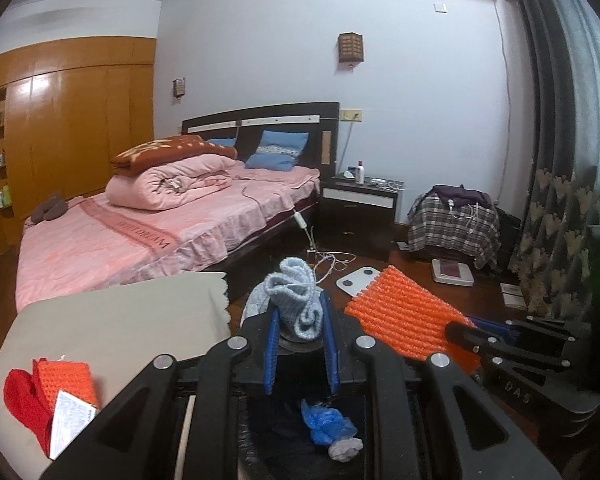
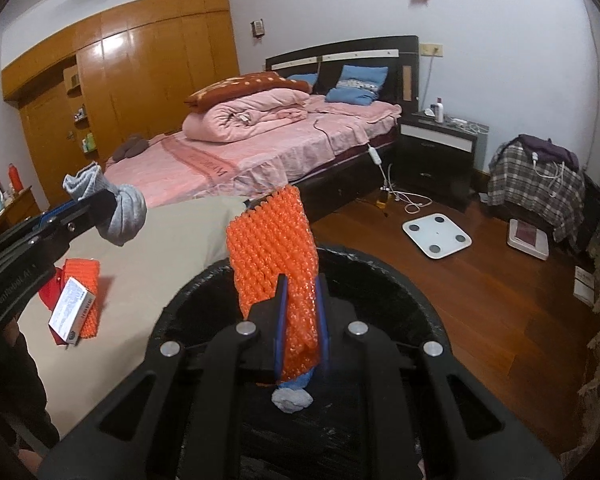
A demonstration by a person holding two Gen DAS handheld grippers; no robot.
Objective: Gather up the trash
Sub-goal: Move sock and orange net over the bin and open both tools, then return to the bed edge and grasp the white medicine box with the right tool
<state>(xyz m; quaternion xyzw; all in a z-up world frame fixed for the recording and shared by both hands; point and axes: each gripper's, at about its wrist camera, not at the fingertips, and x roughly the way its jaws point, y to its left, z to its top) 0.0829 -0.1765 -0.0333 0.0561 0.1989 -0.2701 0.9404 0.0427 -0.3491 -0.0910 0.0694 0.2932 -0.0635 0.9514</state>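
Two items are in transit. Left wrist view: the left tool (image 1: 300, 330) grips a pale blue sock (image 1: 296, 300), bunched and pointing ahead, above the black bin (image 1: 260, 440); blue and grey scraps already lie below it.

Right wrist view: the right tool (image 2: 302, 334) clamps an orange foam net (image 2: 272, 256), long axis upright, over the bin. More trash (image 2: 76, 304) remains left of it on the tabletop (image 2: 148, 256).

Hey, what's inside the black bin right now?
In the black bin lie a crumpled blue bag and a grey wad. The hand-held grippers and the held orange foam net hide the rest.
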